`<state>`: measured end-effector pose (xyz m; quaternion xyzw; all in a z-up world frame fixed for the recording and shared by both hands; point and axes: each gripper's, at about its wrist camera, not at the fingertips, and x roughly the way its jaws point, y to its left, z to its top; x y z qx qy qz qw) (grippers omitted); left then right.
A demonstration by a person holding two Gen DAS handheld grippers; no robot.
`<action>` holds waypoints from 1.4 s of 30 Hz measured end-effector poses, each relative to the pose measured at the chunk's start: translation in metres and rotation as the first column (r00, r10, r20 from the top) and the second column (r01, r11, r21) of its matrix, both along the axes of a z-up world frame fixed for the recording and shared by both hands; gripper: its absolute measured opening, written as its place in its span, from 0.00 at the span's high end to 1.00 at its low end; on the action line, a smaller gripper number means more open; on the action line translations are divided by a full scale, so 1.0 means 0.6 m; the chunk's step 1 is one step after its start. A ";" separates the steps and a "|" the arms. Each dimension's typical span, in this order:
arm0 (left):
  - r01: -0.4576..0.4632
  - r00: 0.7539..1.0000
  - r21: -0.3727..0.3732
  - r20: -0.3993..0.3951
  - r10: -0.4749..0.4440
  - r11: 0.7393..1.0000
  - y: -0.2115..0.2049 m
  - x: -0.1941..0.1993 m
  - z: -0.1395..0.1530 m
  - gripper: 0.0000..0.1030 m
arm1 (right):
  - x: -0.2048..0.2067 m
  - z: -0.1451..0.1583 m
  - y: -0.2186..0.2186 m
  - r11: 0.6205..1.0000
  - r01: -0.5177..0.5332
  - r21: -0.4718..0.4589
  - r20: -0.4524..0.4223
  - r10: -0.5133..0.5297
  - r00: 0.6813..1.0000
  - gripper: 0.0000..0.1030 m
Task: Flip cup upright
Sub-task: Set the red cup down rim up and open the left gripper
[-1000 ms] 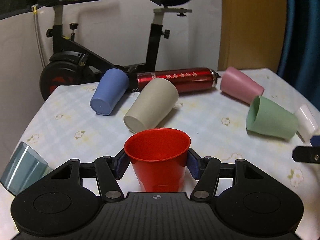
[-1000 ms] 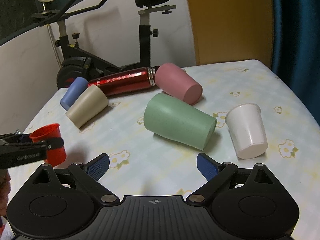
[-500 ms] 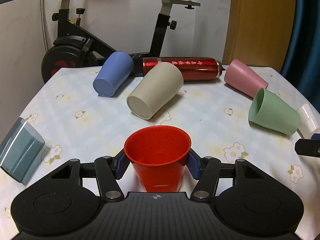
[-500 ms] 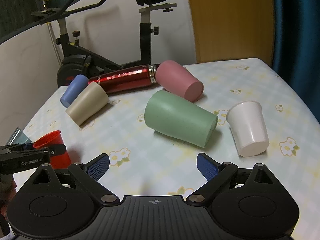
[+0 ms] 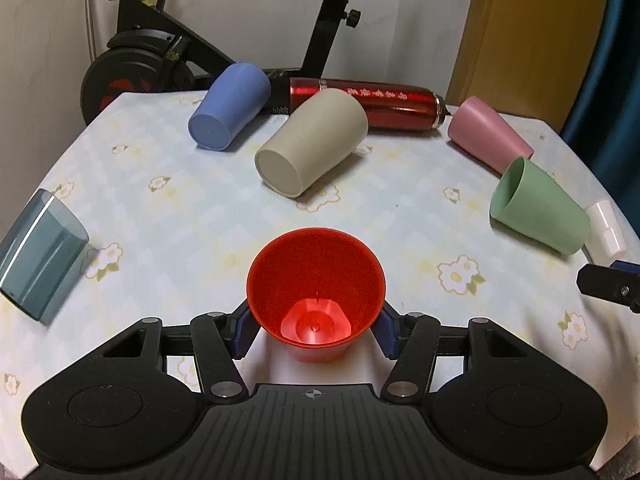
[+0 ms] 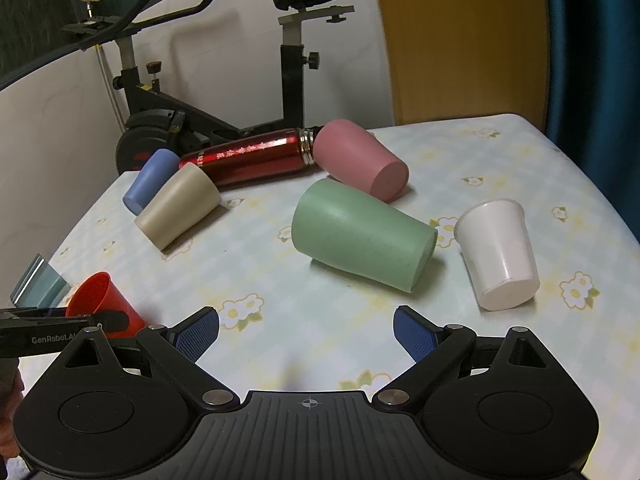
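Note:
My left gripper [image 5: 316,330] is shut on a red cup [image 5: 316,296], mouth up and tipped a little away from me, low over the table's near left. The red cup [image 6: 102,304] also shows at the left edge of the right wrist view. My right gripper [image 6: 306,330] is open and empty above the tablecloth, in front of a green cup [image 6: 360,236] lying on its side and a white cup [image 6: 500,252] lying on its side to its right.
On their sides on the flowered tablecloth [image 5: 400,216] lie a beige cup [image 5: 312,148], a blue cup [image 5: 228,112], a pink cup [image 5: 488,134], a red flask [image 5: 380,106] and a grey translucent cup [image 5: 38,264]. An exercise bike [image 6: 288,92] stands behind the table.
My left gripper has tilted down and lowered the red cup toward the table, so its inside bottom now shows. The right gripper has barely moved.

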<state>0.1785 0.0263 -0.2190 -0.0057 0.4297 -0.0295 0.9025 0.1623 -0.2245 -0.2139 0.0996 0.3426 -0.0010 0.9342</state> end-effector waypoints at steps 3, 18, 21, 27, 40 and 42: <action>-0.009 0.999 -0.013 -0.040 0.008 1.000 0.003 0.001 0.000 0.42 | 0.000 0.000 0.000 1.000 0.000 0.001 0.000 0.000 1.000 0.10; -0.028 0.997 0.011 -0.072 0.028 1.000 0.009 -0.022 0.034 0.24 | -0.022 0.026 0.012 1.000 -0.021 0.000 0.012 0.021 1.000 0.07; -0.035 0.998 0.016 -0.048 0.036 0.999 0.010 -0.037 0.060 0.21 | -0.032 0.044 0.019 0.999 -0.035 -0.003 0.023 0.035 0.999 0.03; -0.048 0.999 0.034 0.027 0.047 0.998 0.008 -0.071 0.124 0.18 | -0.064 0.094 0.033 0.998 -0.067 -0.010 0.059 0.067 0.996 0.00; -0.071 0.922 0.033 0.385 0.053 0.997 -0.005 -0.218 0.318 0.00 | -0.194 0.277 0.064 0.996 -0.069 -0.060 0.243 0.081 0.967 0.00; -0.079 0.901 0.018 0.429 0.063 0.997 -0.006 -0.238 0.344 0.00 | -0.216 0.304 0.068 0.995 -0.070 -0.072 0.278 0.087 0.956 0.00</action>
